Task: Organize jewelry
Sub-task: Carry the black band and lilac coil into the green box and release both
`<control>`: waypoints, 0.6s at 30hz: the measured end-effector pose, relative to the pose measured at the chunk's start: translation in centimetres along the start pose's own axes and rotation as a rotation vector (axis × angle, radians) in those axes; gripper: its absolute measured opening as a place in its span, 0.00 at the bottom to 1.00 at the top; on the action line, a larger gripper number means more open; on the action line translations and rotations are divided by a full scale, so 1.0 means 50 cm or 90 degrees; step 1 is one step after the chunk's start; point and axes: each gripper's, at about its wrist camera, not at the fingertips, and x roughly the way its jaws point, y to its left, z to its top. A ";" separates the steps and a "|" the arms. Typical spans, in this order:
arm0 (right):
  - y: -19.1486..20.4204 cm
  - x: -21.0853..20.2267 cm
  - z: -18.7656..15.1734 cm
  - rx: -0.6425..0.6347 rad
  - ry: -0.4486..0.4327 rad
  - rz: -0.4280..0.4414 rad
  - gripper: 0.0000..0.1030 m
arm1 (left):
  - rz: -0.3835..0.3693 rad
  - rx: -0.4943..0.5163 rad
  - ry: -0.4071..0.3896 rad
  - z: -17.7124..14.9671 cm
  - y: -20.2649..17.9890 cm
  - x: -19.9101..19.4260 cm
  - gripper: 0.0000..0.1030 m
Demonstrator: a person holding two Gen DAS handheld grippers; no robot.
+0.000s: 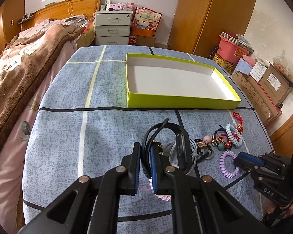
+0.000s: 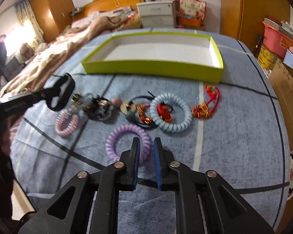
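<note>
My left gripper (image 1: 145,152) is shut on a black wristband (image 1: 182,150) and holds it above the blue cloth; it also shows in the right wrist view (image 2: 61,94). My right gripper (image 2: 146,146) is open, its fingers just over the near edge of a purple spiral hair tie (image 2: 127,144). A light blue spiral tie (image 2: 171,113), a pink spiral tie (image 2: 67,123), red knotted cords (image 2: 207,105) and bead ties (image 2: 127,107) lie in a row. The green box (image 2: 152,69) with a white inside stands behind them, with nothing in it.
A bed with a brown blanket (image 1: 23,62) runs along the left. A grey drawer unit (image 1: 113,28) and wooden wardrobe stand at the back. Cardboard boxes (image 1: 263,85) and a red bin are stacked at the right.
</note>
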 end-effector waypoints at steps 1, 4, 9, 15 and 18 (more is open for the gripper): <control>0.001 0.002 -0.001 0.000 0.001 0.001 0.15 | 0.001 -0.001 0.000 0.000 0.001 -0.001 0.10; 0.013 0.006 0.004 -0.014 0.005 -0.015 0.16 | 0.001 -0.001 -0.002 0.002 0.002 -0.003 0.10; 0.033 0.011 0.004 -0.056 0.015 -0.053 0.16 | -0.003 -0.005 0.001 0.001 0.004 -0.003 0.10; 0.036 0.010 0.002 -0.052 0.004 -0.053 0.09 | -0.006 -0.004 0.005 -0.001 0.005 0.002 0.10; 0.030 0.005 0.001 -0.043 -0.006 -0.056 0.09 | -0.011 -0.005 0.006 0.000 0.004 0.002 0.10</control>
